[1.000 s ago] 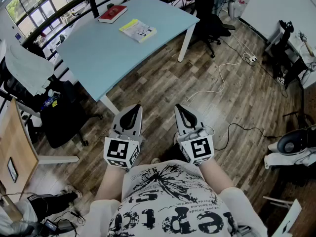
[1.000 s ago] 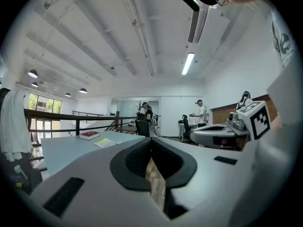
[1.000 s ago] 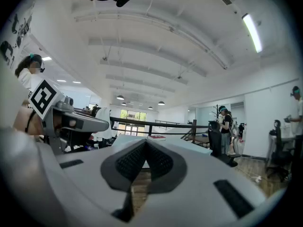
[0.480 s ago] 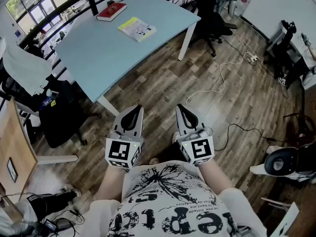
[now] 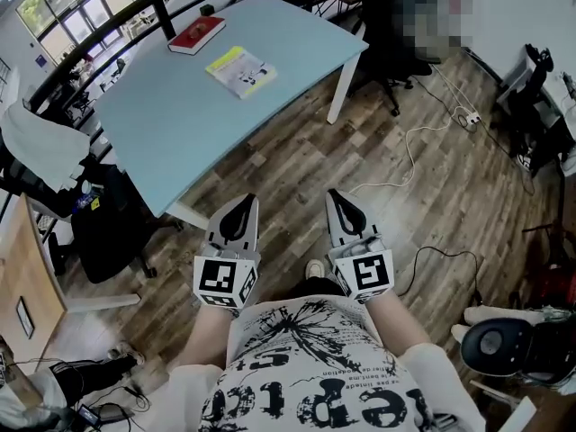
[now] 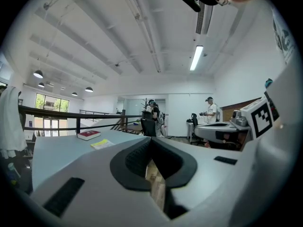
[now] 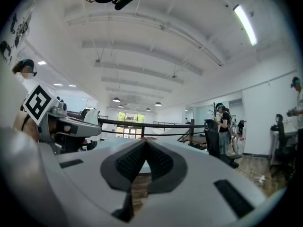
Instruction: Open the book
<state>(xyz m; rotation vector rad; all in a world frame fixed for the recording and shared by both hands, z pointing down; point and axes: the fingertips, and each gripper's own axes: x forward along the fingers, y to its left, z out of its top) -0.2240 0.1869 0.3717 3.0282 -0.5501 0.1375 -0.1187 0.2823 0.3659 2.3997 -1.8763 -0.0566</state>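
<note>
The yellow book (image 5: 240,70) lies closed on the bench (image 5: 162,142), well ahead and to the left of both hands, with a red book (image 5: 195,34) beyond it near the far edge. The left hand-held gripper (image 5: 241,203) is nearer to it than the right hand-held gripper (image 5: 336,198). Both have their jaws closed on nothing, over the floor (image 5: 297,165) short of the bench.

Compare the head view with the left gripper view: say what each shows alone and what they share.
Only the head view: the person's printed shirt and a white cable lying beyond the table. Only the left gripper view: the ceiling light and a standing person in a white shirt. Both: the blue table, the red book, the yellow booklet and the shut left claw.
</note>
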